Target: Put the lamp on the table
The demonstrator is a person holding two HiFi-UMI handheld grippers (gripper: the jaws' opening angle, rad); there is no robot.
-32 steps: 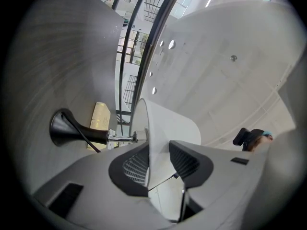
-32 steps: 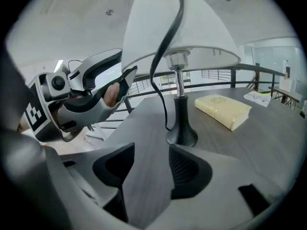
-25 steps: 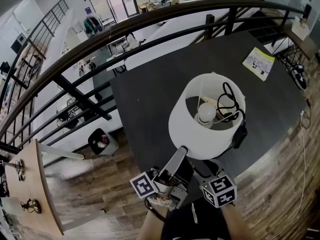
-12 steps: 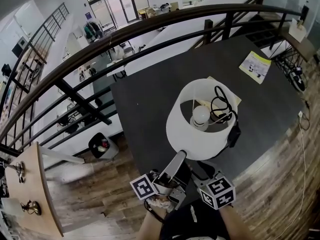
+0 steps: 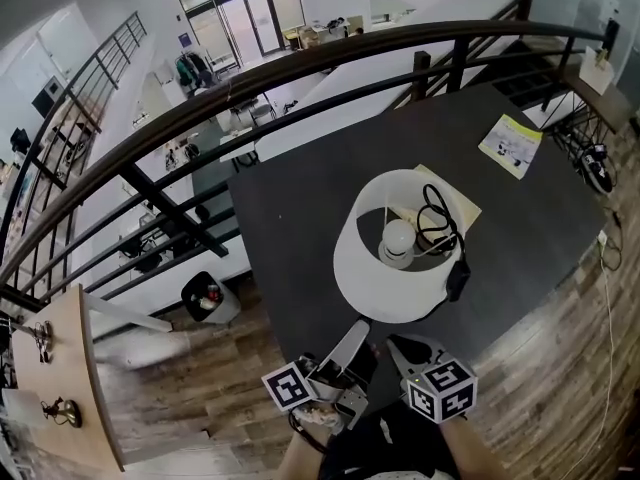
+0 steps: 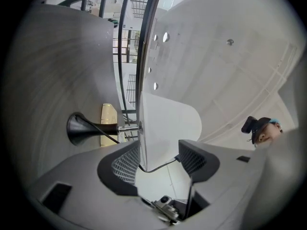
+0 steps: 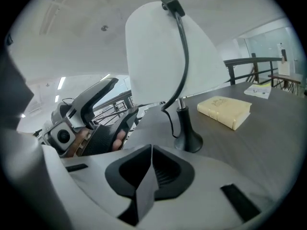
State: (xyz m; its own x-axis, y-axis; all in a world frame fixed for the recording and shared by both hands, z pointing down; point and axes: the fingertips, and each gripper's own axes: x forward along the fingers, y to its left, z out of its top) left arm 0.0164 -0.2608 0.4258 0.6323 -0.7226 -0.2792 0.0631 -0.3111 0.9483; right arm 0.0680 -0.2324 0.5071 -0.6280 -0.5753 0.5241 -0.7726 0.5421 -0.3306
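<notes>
On the dark table (image 5: pixel 290 208) beside the curved black railing (image 5: pixel 300 53), the lamp (image 5: pixel 385 288) stands upright on its black flared base (image 7: pixel 187 138). The head view looks down into its white shade, where the bulb (image 5: pixel 397 236) shows. A black cord (image 5: pixel 437 218) loops over the shade's rim, and one dark end lies against the shade's outer wall. A cream book (image 7: pixel 224 110) lies flat on the table just beside the base, partly hidden under the shade in the head view. A printed leaflet (image 5: pixel 510 143) lies well apart, near the table's far right corner.

The left gripper (image 5: pixel 352 336) is at the near edge of the table, at the shade's near side. Its jaws have just been opening and now stand wide apart. In the left gripper view the lower edge of the shade and a stretch of cord appear in the gap, with neither pad pressing on them, so the lamp is released.

The right gripper (image 5: pixel 400 348) hangs just beside the left, near the lamp. Its jaws have just been closing and now meet, clenched on nothing. The lamp base stands beyond them, apart from the tips.
</notes>
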